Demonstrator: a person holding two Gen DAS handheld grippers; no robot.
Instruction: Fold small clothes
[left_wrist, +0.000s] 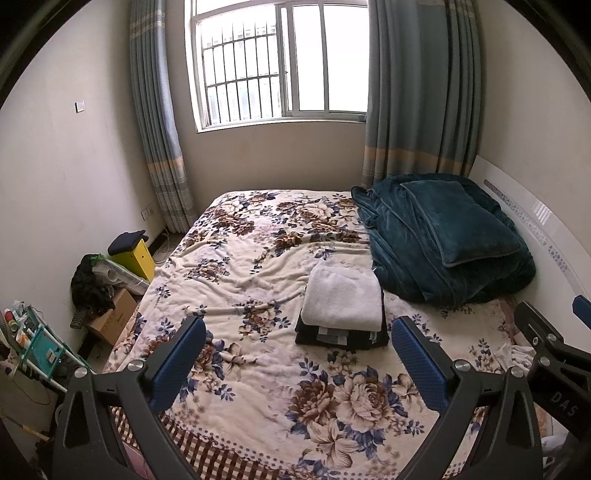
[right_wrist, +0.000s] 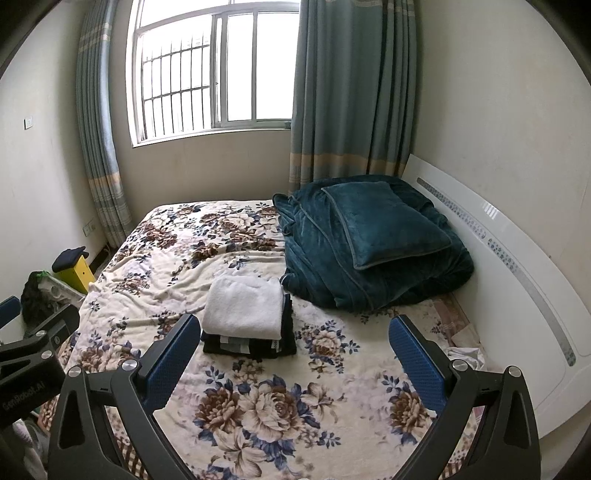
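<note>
A folded white garment lies on top of a stack of folded dark clothes in the middle of the floral bedspread. A crumpled white cloth lies near the bed's right edge. My left gripper hangs open above the bed's near part, just short of the stack, nothing between its blue pads. To the right of the stack my right gripper is also open and empty; it shows at the left wrist view's right edge.
A heaped teal blanket with a pillow fills the bed's far right corner by the white headboard. On the floor left of the bed are a yellow stool, a cardboard box, dark clothes and a shelf. Window and curtains behind.
</note>
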